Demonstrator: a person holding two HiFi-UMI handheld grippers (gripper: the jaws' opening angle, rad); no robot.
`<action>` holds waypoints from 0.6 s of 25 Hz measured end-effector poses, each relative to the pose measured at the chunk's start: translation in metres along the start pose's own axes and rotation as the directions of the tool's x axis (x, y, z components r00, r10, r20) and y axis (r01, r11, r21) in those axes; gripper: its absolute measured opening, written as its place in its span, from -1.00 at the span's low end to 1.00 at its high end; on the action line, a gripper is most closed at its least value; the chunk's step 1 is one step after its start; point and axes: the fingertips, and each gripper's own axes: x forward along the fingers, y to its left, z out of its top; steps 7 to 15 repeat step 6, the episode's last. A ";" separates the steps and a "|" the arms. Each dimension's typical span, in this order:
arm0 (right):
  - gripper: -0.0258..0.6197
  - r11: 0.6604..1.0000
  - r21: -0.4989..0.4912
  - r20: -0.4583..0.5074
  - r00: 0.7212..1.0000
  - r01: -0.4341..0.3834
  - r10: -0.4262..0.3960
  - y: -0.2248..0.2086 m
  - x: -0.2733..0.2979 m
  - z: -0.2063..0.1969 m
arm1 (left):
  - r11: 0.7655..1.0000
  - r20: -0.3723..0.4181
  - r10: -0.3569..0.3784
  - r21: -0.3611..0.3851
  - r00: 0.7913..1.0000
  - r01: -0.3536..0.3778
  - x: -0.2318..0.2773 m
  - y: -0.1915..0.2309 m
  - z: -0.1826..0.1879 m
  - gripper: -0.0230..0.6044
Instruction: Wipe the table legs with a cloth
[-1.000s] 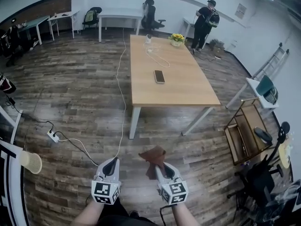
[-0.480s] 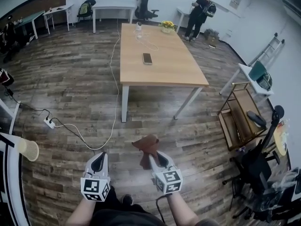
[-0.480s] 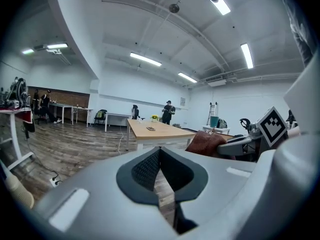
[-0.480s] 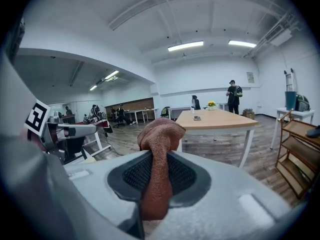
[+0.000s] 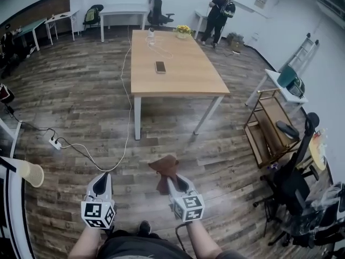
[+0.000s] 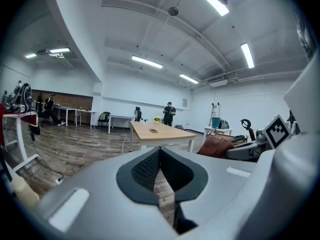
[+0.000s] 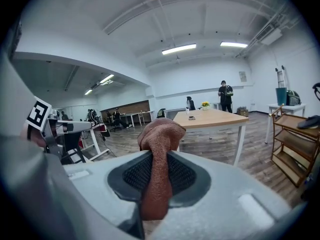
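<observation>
The right claw (image 5: 171, 179) is clamped on the brown cloth (image 5: 164, 168), which bunches up above its pads; the left claw (image 5: 101, 178) is closed with nothing in it; both hang over the wood floor, well short of the near end of the counter (image 5: 183, 74); the counter's white legs (image 5: 137, 117) stand apart from the cloth; a phone (image 5: 160, 66) lies on the counter.

cloth (image 5: 165, 172): rust-brown terry, pinched between the right gripper (image 5: 173, 185) jaws. Top is bunched in a loose wad past the tips, tail hangs below. Sits near side, centre. table (image 5: 178, 74): light wood top, white legs, farther out, well apart from the cloth. 2 near legs show: near-left leg (image 5: 137, 117) upright, near-right leg (image 5: 207, 115) slanted.
</observation>
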 end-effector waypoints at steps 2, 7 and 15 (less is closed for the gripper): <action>-0.71 1.000 0.004 0.001 1.000 0.009 -0.009 0.000 -0.003 -0.002 | 1.000 0.003 -0.008 0.003 1.000 0.008 -0.003 0.000 0.000 -0.86; -0.71 1.000 -0.002 0.012 1.000 0.009 -0.009 -0.001 -0.001 -0.002 | 1.000 0.016 -0.013 0.003 1.000 0.013 -0.001 0.001 0.001 -0.86; -0.71 1.000 -0.002 0.012 1.000 0.009 -0.009 -0.001 -0.001 -0.002 | 1.000 0.016 -0.013 0.003 1.000 0.013 -0.001 0.001 0.001 -0.86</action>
